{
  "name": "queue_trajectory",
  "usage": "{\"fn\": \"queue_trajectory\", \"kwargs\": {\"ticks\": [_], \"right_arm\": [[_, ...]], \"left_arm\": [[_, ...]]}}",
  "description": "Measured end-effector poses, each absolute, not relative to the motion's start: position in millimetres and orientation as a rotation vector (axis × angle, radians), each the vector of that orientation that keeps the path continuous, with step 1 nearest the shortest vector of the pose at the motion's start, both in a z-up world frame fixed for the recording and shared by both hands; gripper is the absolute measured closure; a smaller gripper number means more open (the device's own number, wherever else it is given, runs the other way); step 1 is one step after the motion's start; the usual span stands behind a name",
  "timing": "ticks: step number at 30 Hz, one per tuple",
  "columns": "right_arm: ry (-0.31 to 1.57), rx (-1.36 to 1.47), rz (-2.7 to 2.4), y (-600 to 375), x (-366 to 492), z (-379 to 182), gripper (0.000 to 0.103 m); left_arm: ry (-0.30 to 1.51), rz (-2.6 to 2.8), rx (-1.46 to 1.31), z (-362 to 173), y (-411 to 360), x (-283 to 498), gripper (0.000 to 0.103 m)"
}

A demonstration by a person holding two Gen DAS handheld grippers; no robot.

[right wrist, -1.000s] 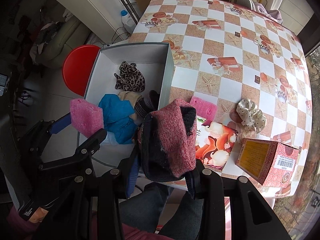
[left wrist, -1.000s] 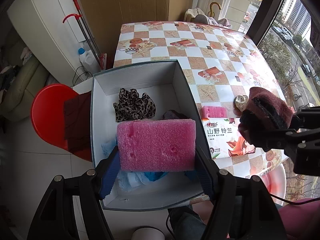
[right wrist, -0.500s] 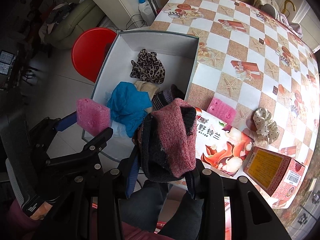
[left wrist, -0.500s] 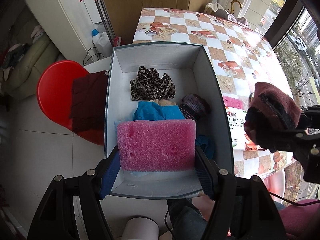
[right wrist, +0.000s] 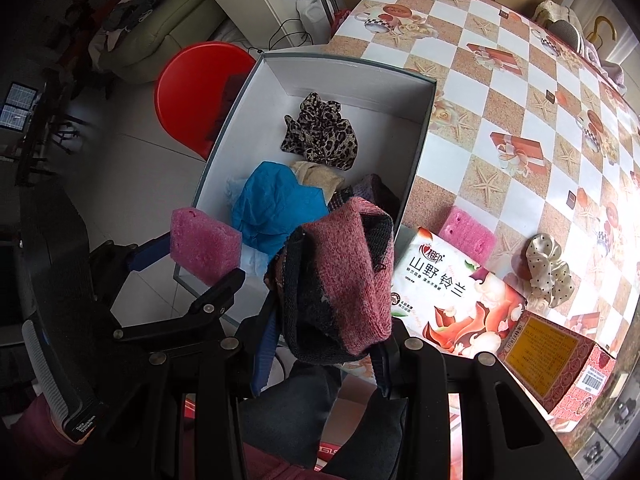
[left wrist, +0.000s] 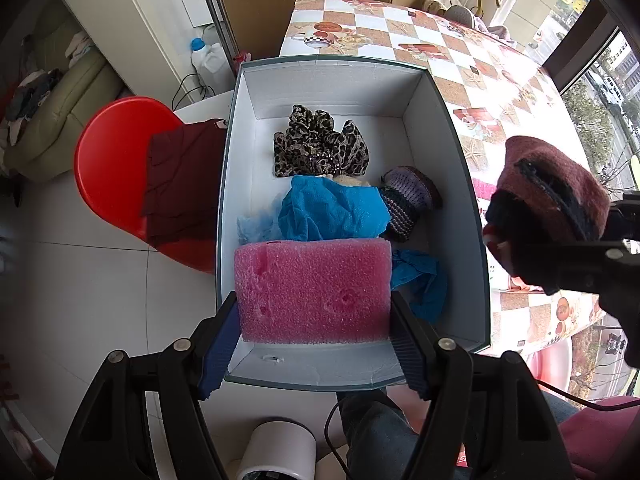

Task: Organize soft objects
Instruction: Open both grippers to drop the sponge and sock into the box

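Observation:
My left gripper (left wrist: pixel 314 332) is shut on a pink foam sponge (left wrist: pixel 314 290) and holds it over the near end of an open white box (left wrist: pixel 332 76). In the box lie a leopard-print scrunchie (left wrist: pixel 318 148), a blue cloth (left wrist: pixel 332 210) and a striped knit piece (left wrist: pixel 410 200). My right gripper (right wrist: pixel 324 344) is shut on a red and black knit sock (right wrist: pixel 344 276), held just right of the box; it also shows in the left wrist view (left wrist: pixel 552 204). The held sponge also shows in the right wrist view (right wrist: pixel 204 246).
On the checkered table (right wrist: pixel 500 92) lie a second pink sponge (right wrist: pixel 468 236), a tissue pack (right wrist: pixel 452 292), a cream dotted scrunchie (right wrist: pixel 548 272) and a red carton (right wrist: pixel 560 364). A red chair (left wrist: pixel 116 172) with a dark red cloth (left wrist: pixel 180 184) stands left of the box.
My left gripper has moved with the pink sponge to sit over the box's near end, centred on it. The right gripper has kept the sock beside the box's right wall.

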State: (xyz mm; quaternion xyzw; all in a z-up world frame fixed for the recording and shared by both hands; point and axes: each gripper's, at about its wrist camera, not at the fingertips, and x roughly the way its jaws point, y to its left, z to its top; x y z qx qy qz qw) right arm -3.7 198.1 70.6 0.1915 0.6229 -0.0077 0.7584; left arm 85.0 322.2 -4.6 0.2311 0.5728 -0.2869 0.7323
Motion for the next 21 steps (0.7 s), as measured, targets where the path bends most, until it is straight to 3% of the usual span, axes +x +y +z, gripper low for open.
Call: {"fn": "queue_trajectory", "kwargs": {"ticks": [15,21], "right_arm": [[1.356,0.426,0.034,202.9,8.5,68.3,0.062],[1.360,0.472,0.047,198.6,9.5,66.0,0.053]], "left_arm": [[1.275,-0.642,0.524,-8.4,319.5,83.8,0.029],[1.269,-0.638,0.544,-7.3,317.5,81.7,0.027]]}}
